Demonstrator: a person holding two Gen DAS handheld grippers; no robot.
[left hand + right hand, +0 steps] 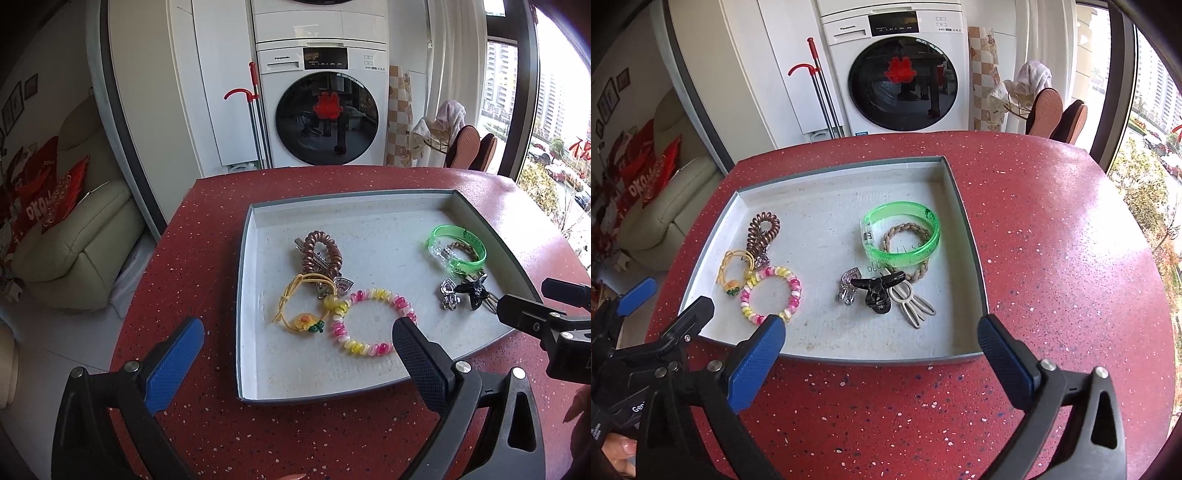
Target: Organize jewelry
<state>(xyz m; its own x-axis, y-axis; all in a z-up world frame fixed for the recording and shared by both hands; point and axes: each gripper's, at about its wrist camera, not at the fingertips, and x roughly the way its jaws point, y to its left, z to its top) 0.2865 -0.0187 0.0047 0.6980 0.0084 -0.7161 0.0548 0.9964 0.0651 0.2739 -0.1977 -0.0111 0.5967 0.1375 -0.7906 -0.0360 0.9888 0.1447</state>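
Left hand-held gripper (297, 341): jaws spread wide, nothing between them; hovers over the near left corner of the tray (964, 206).
Right hand-held gripper (881, 341): jaws likewise wide and empty, over the tray's near edge.
Tray: shallow, grey, on the red speckled tabletop (1052, 240); all jewelry lies inside it.
Left group in tray: one brown coil tie (762, 230), one yellow cord tie with flower (733, 275), one pink-yellow coil bracelet (772, 293), one silver piece, partly hidden.
Right group in tray: one green bangle (901, 236), one braided tan ring (907, 245) partly under the bangle, one silver charm (847, 288), one black clip (877, 291), one pale hairpin (912, 304).
Progress: judged nearly done; nothing visible on the tabletop outside the tray.
Left to do: possibly untangling overlapped pieces.
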